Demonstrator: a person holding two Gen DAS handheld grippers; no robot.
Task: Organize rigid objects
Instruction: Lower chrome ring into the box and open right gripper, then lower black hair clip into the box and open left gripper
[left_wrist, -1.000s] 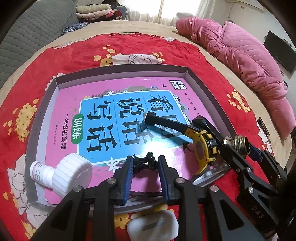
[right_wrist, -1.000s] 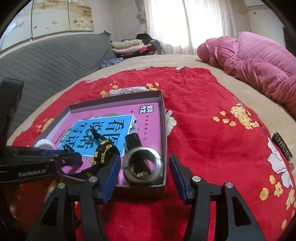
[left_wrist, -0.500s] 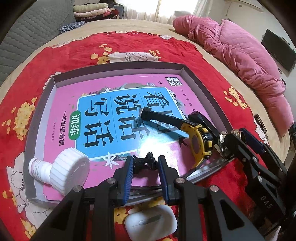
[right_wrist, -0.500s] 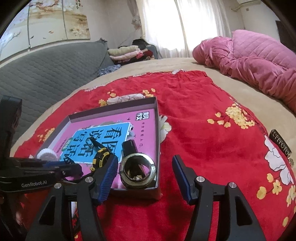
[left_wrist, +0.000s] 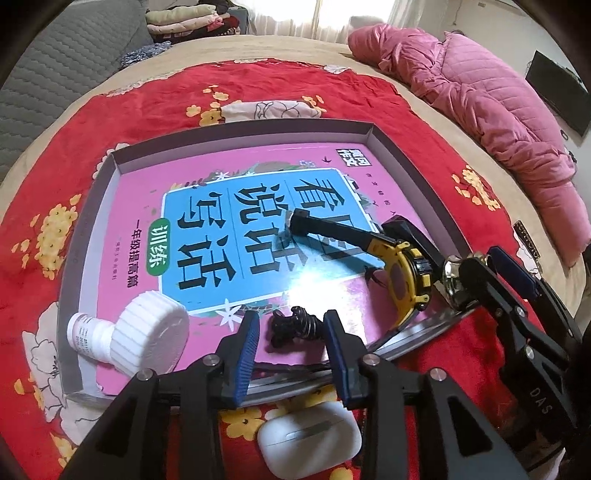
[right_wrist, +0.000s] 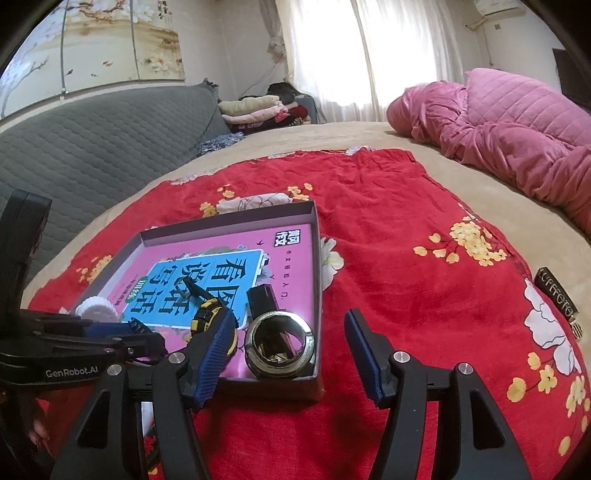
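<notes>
Left claw (left_wrist: 291, 341) opening around black clip (left_wrist: 293, 325)

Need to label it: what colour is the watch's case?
Yellow with black, clearest in the left wrist view: watch.

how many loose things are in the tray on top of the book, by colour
white: 1, white plastic pill bottle
yellow and black: 1, wristwatch
black: 1, small black clip
silver: 1, metal ring fitting
total: 4

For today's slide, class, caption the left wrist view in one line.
Left gripper opening around a black clip in the book-lined tray.
</notes>
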